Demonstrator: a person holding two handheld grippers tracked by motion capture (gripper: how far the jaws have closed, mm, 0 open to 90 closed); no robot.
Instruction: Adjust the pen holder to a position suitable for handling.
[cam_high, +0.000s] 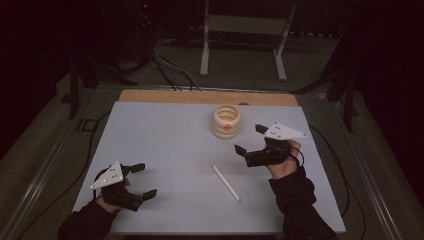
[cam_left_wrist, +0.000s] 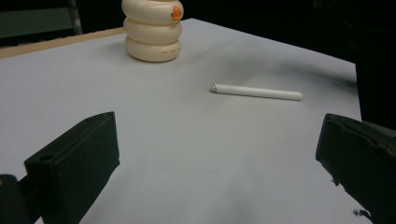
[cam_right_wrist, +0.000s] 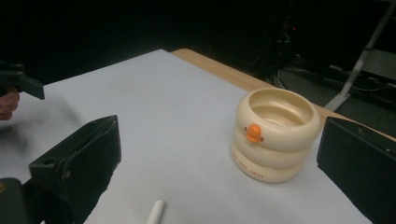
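Note:
A cream ringed cup (cam_high: 226, 121) with an orange spot stands upright near the table's far edge; it also shows in the left gripper view (cam_left_wrist: 153, 30) and the right gripper view (cam_right_wrist: 276, 134). A white stick (cam_high: 226, 182) lies flat on the sheet in front of it, seen from the left gripper (cam_left_wrist: 256, 91) and, at its tip, from the right (cam_right_wrist: 156, 212). My left gripper (cam_high: 143, 180) rests at the near left, open and empty. My right gripper (cam_high: 250, 139) hovers right of the cup, open and empty.
A pale grey sheet (cam_high: 165, 145) covers the wooden table (cam_high: 200, 96). Beyond the table stand a white frame (cam_high: 242, 35) and cables on a dark floor. In the right gripper view the other gripper (cam_right_wrist: 18, 84) shows at the far left.

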